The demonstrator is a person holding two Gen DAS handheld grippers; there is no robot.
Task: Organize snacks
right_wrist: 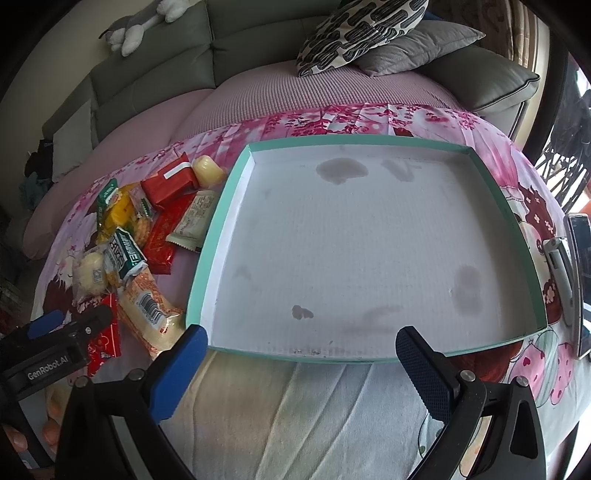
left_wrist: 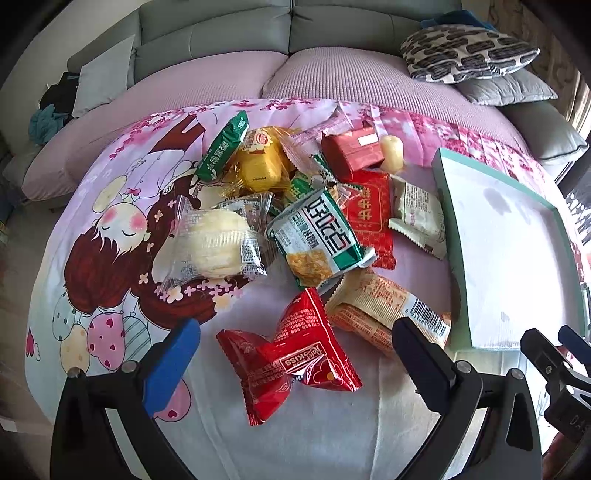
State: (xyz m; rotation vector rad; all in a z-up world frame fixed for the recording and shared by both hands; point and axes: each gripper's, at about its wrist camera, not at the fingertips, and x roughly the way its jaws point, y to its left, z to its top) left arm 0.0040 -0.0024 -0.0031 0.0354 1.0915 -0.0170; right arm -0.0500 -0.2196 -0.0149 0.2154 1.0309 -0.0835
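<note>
Lying heaped, bright crinkled snack packets (left_wrist: 295,229) beside stained tray (right_wrist: 221,206).

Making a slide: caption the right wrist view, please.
Open right tool faces an empty teal tray; snack packets piled beside it.

Left wrist cam sits low and close, looking forward over the heap of wrapped snacks (left_wrist: 295,229), with the shallow teal-rimmed white cardboard tray (left_wrist: 448,206) at frame right. Right wrist cam faces that tray (right_wrist: 221,206) dead on, snacks (right_wrist: 140,236) at left. Both share the grey sofa (left_wrist: 221,33) up top.
</note>
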